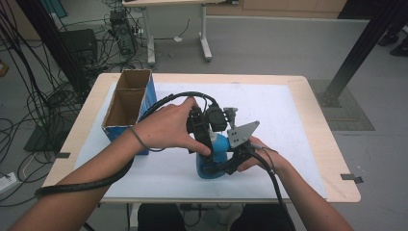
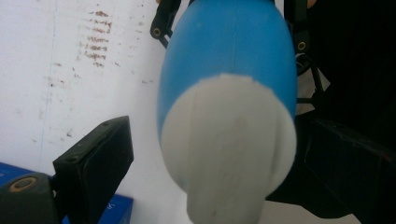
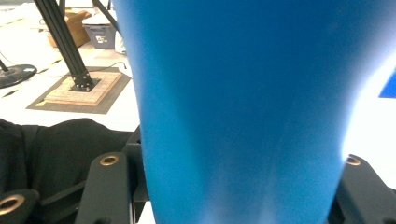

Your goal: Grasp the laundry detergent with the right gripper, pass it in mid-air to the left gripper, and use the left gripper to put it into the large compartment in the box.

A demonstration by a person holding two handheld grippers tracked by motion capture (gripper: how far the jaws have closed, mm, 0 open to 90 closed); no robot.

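Observation:
A blue bottle (image 1: pixel 217 155) with a white cap (image 2: pixel 231 149) stands on the white mat near the table's front middle. My right gripper (image 1: pixel 234 161) comes in from the right and is shut on the bottle's blue body (image 3: pixel 243 102), one jaw on each side. My left gripper (image 1: pixel 204 126) reaches down from above over the bottle's top. In the left gripper view its jaws stand open on either side of the cap, with a clear gap at the left jaw. The person's left hand covers part of the bottle's upper end in the high view.
An open blue cardboard box (image 1: pixel 126 107) with two compartments stands at the left of the white mat (image 1: pixel 288 120). Cables trail from both grippers toward the table's front edge. Black frame posts and a tangle of cables stand on the floor beyond the table.

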